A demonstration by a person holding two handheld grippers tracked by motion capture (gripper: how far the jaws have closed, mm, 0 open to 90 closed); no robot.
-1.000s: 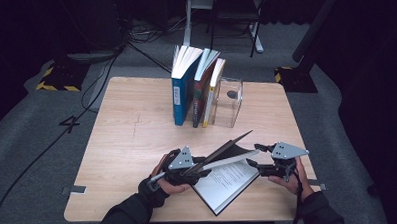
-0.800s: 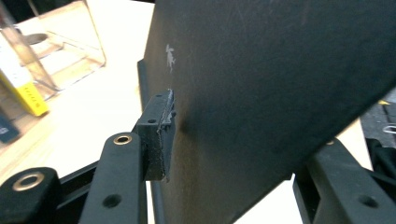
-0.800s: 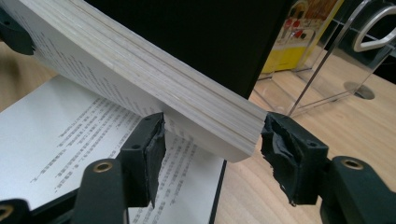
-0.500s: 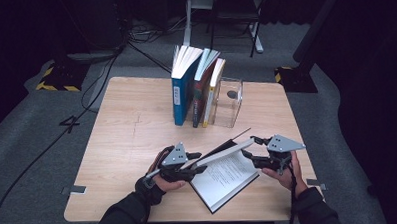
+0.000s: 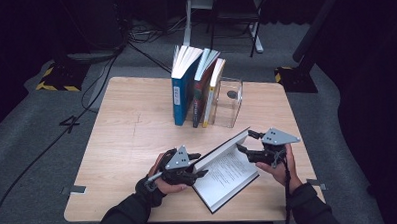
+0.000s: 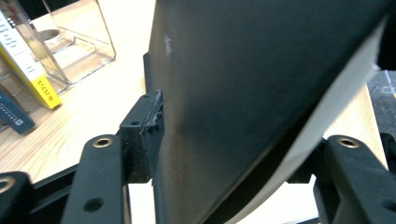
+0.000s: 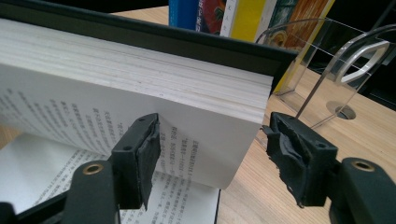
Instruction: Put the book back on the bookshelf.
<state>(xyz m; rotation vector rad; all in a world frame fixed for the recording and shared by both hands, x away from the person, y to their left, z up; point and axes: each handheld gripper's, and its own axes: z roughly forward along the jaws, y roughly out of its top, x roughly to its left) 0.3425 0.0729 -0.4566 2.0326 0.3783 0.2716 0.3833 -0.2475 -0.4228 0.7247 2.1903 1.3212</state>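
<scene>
Book (image 7: 140, 84) page edges, right gripper view

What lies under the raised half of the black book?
Under the raised half of the black book lies an open printed page, flat over the lower half on the table. Near the spine the raised pages cover the text, so it cannot be read.

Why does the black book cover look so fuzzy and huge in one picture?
In the left gripper view the black cover sits very close, so it blurs; in the right gripper view the printed pages look sharp; the high view has a lit table amid darkness.
</scene>
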